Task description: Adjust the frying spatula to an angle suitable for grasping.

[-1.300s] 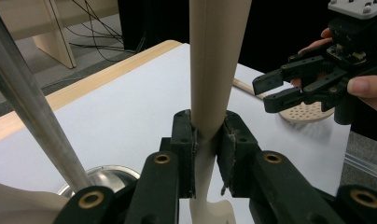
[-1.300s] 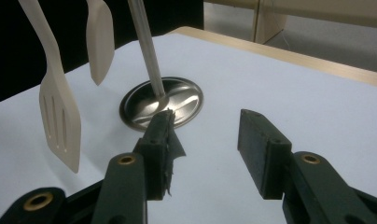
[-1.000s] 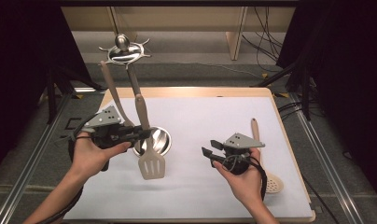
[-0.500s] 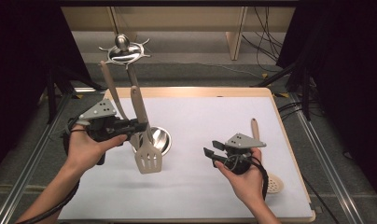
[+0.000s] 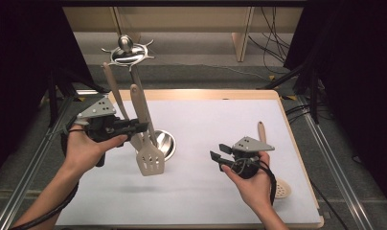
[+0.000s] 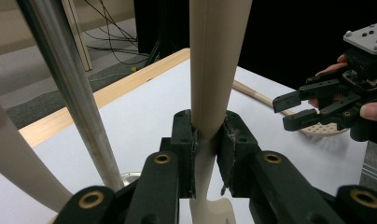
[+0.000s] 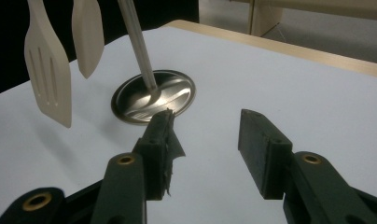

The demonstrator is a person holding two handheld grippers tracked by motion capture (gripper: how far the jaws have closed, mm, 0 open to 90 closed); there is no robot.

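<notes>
A beige slotted spatula hangs upright above the white mat, and my left gripper is shut on its handle. In the left gripper view both jaws of the left gripper press on the spatula handle. The spatula is just left of the metal rack's pole and round base. A second beige utensil hangs from the rack behind it. My right gripper hovers open over the mat at the right with nothing in it. Seen in its own view, the right gripper faces the base and spatula.
A beige perforated spoon lies on the mat by the right edge, partly under the right hand. The rack's top ring stands over the table's far edge. The wooden table rim frames the mat, with cables on the floor beyond.
My left gripper has moved a little up and to the left with the spatula, whose head has come off the mat. The right gripper has barely moved.
</notes>
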